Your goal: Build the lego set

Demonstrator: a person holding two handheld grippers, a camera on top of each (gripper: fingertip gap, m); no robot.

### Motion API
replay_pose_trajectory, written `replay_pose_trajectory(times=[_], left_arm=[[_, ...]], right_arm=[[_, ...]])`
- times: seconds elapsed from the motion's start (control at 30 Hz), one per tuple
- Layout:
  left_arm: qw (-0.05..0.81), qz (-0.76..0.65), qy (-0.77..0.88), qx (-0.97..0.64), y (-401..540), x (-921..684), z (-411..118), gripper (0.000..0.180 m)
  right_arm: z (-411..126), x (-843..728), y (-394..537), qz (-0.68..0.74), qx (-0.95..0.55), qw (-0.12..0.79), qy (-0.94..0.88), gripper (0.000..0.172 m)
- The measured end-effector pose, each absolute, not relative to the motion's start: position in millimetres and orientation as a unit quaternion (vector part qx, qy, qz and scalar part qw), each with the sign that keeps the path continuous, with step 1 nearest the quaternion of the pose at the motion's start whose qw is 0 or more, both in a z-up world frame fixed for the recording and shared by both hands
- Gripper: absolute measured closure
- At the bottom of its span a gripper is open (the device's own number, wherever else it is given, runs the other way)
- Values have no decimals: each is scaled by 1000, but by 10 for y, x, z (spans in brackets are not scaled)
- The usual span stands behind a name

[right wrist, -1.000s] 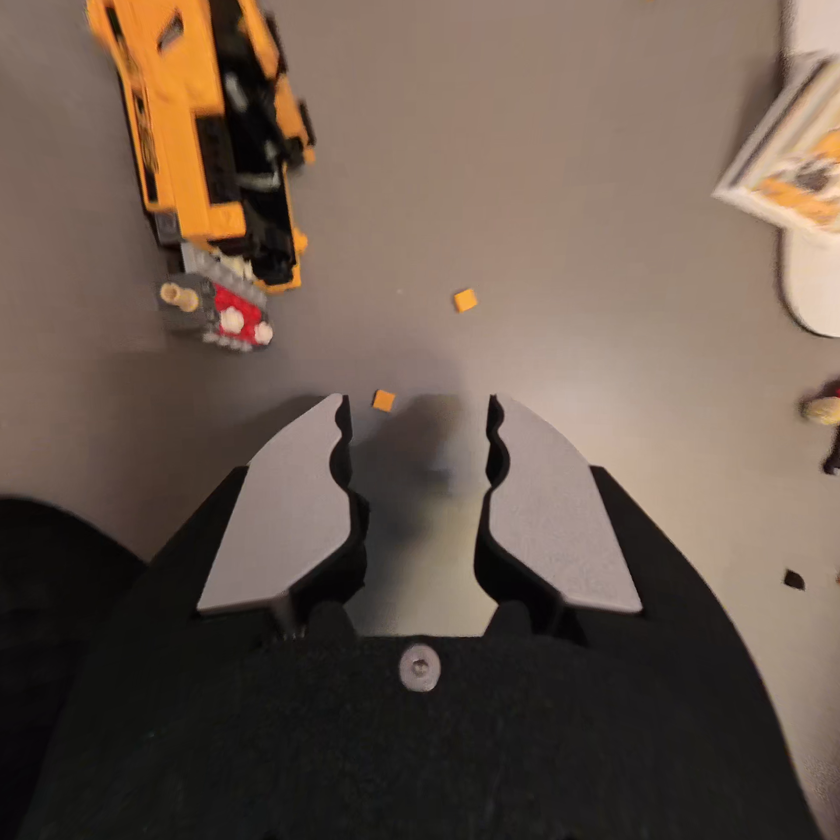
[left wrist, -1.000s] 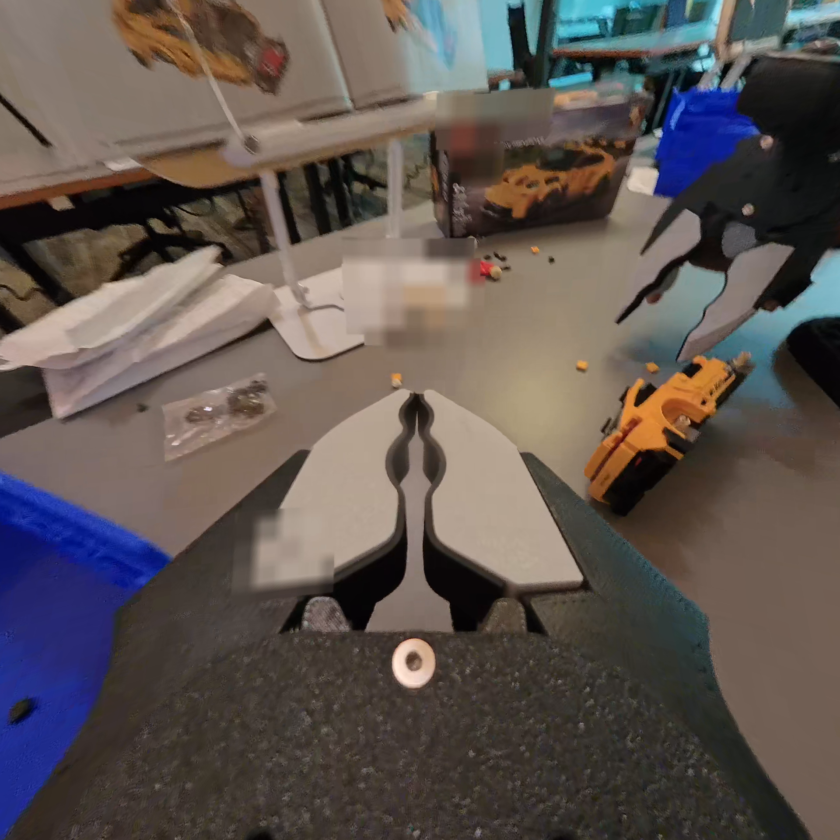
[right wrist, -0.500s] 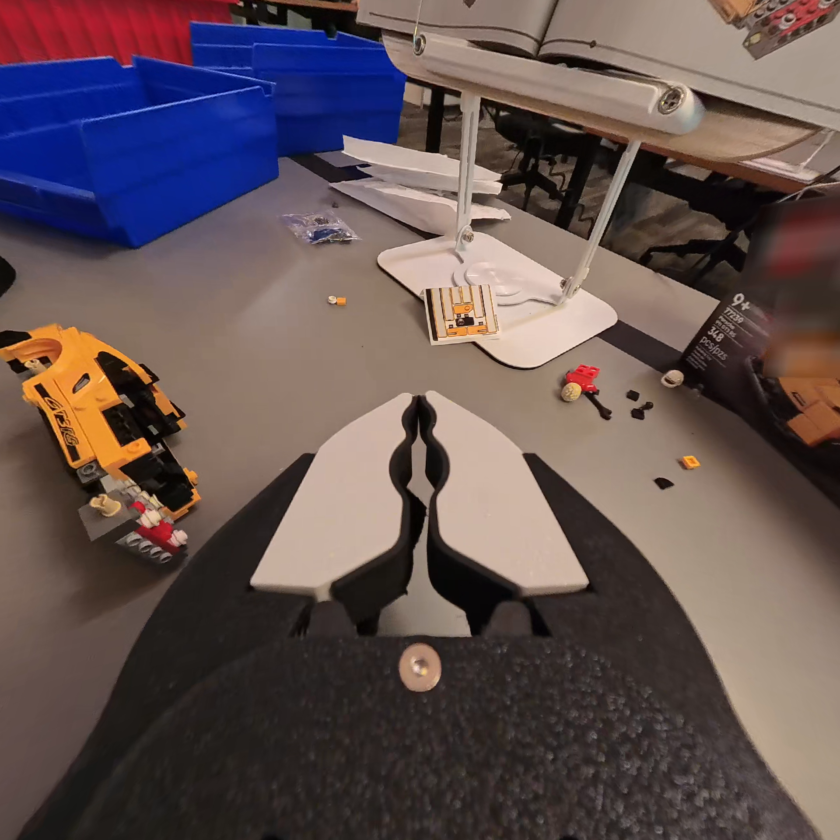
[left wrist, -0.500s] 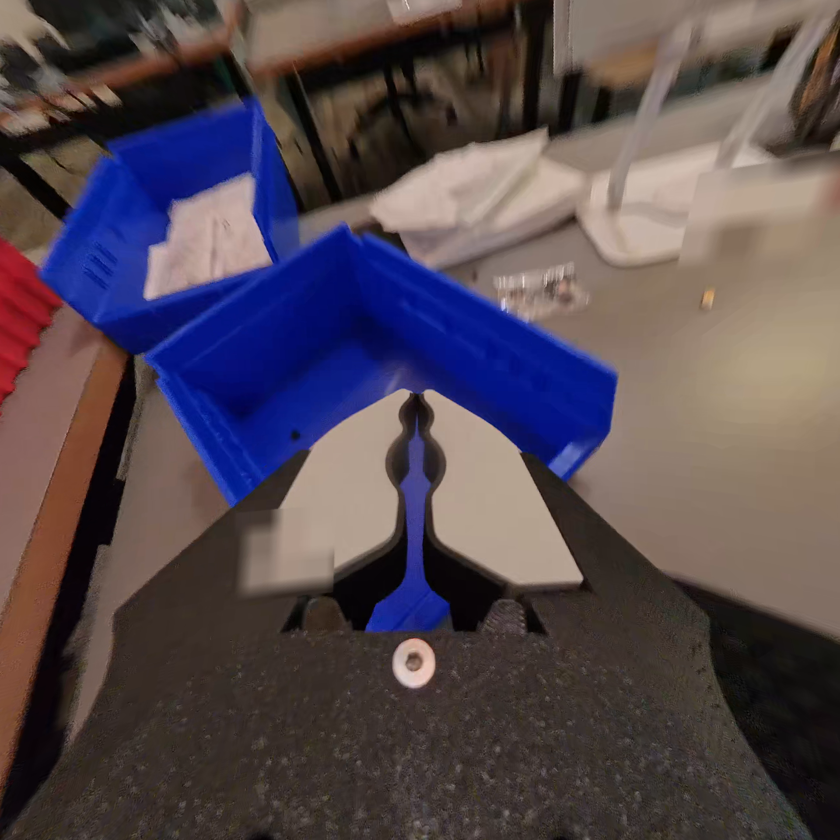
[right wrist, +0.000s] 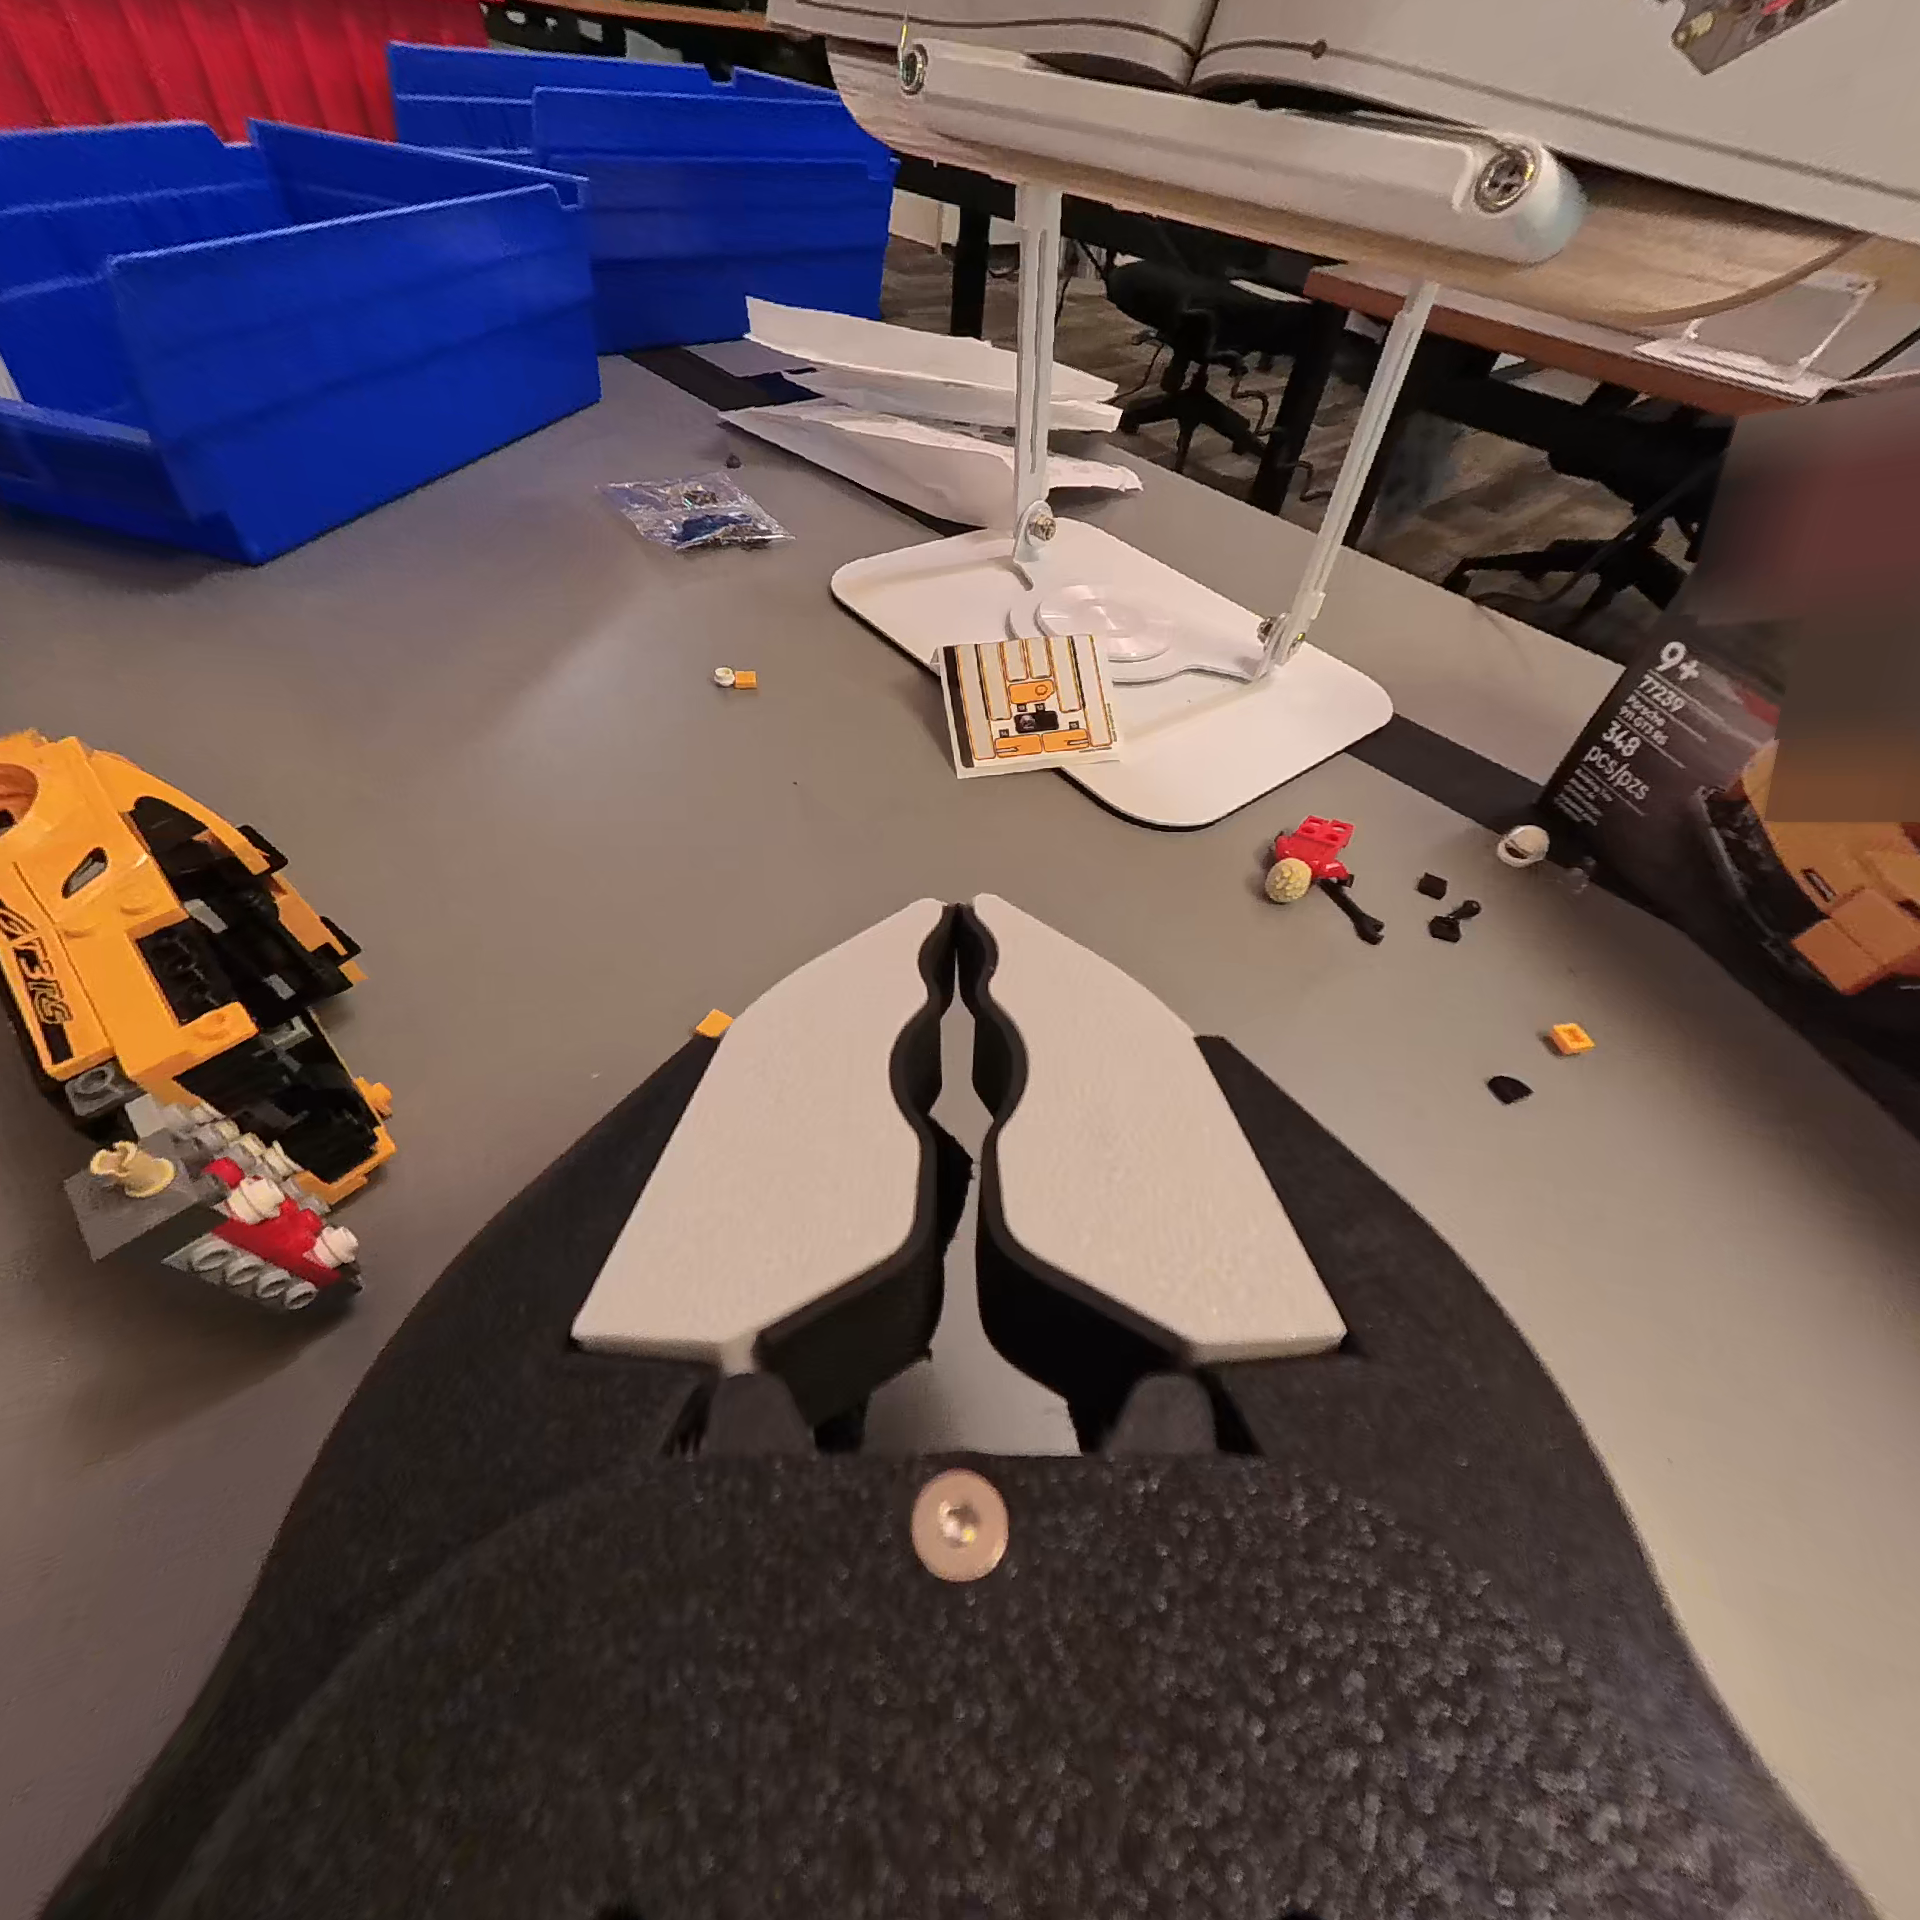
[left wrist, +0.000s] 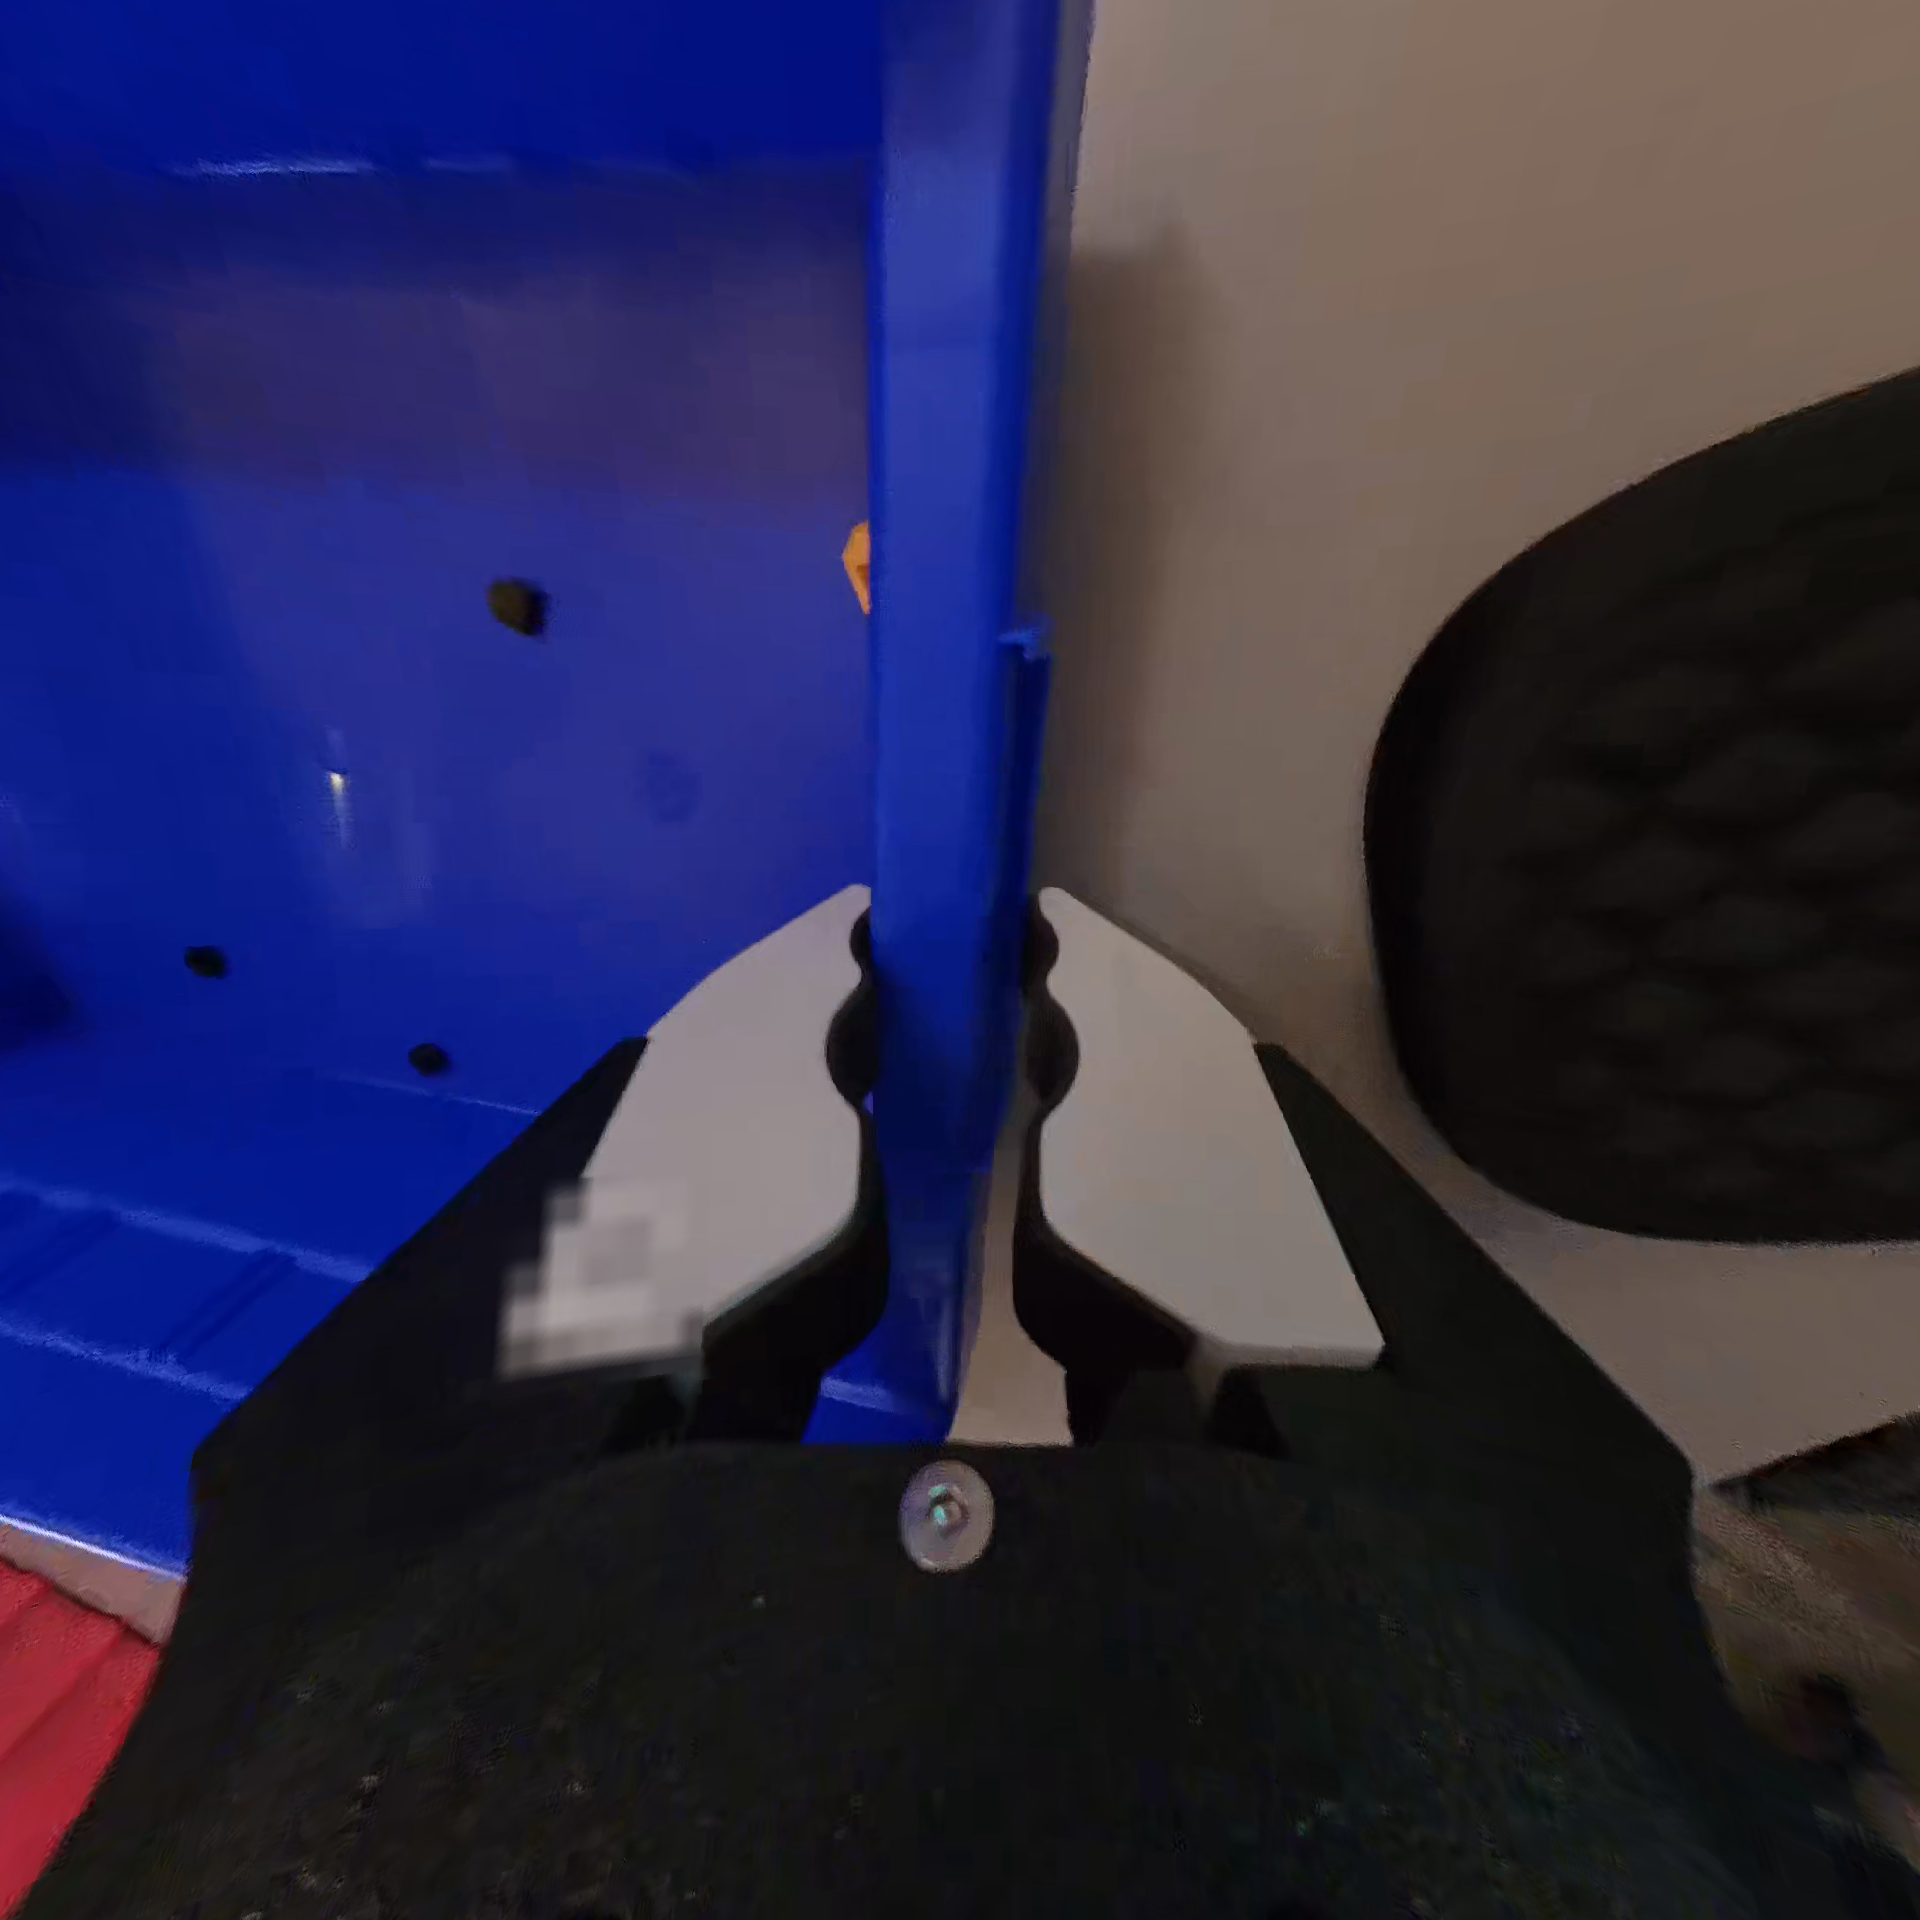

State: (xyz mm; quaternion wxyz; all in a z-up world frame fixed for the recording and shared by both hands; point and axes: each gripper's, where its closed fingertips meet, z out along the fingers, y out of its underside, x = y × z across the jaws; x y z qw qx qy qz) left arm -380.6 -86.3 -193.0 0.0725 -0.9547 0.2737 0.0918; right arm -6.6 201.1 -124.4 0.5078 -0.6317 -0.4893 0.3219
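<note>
Left tongs (left wrist: 948, 914) pinching the right wall of a blue bin (left wrist: 966, 520) – small black bits on its floor. Right tongs (right wrist: 958, 912) pressed together, bare, above the grey desk (right wrist: 520, 831); yellow toy car (right wrist: 156, 966) near left.

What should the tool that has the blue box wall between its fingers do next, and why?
Probably squeeze a little tighter before pulling. The left tool straddles the side wall of the blue bin, one finger inside, one outside, and the pads look pressed against it. Small black pieces and an orange piece lie inside, so any tug should be slow to keep them from spilling.
</note>
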Motion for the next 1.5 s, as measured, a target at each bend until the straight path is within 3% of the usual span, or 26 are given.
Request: replay_pose_trajectory(times=[0.07, 0.2, 0.33, 0.47, 0.7, 1.03, 1.13, 1.3, 1.5], left_arm=[[59, 67, 297, -951, -943, -3745, -1807, 156], [79, -73, 348, -931, -1312, -3327, -997, 155], [98, -7, 296, -950, -1228, -3803, -700, 149], [68, -43, 344, -936, -1265, -3443, -889, 151], [88, 11, 348, -933, -1239, -3358, -1224, 153], [99, 48, 271, -956, -911, -3188, -1877, 157], [126, -10, 258, -958, -857, -3066, -1740, 146], [281, -26, 125, -951, -149, -3468, -1154, 153], [244, 111, 12, -963, 413, -4706, -1481, 154]], right_arm=[[-1225, -50, 1998, 323, -627, 510, -492, 172], [-1179, -21, 1972, 344, -620, 510, -486, 172], [-1140, -18, 1960, 366, -617, 506, -479, 172], [-1095, 13, 1920, 377, -611, 507, -477, 172], [-1120, 11, 1912, 381, -613, 500, -478, 172], [-1191, -34, 1867, 375, -616, 486, -493, 172], [-1185, -33, 1855, 379, -614, 485, -493, 172], [-1166, -47, 1827, 391, -609, 482, -493, 172], [-1114, -19, 1804, 404, -603, 485, -487, 172]])
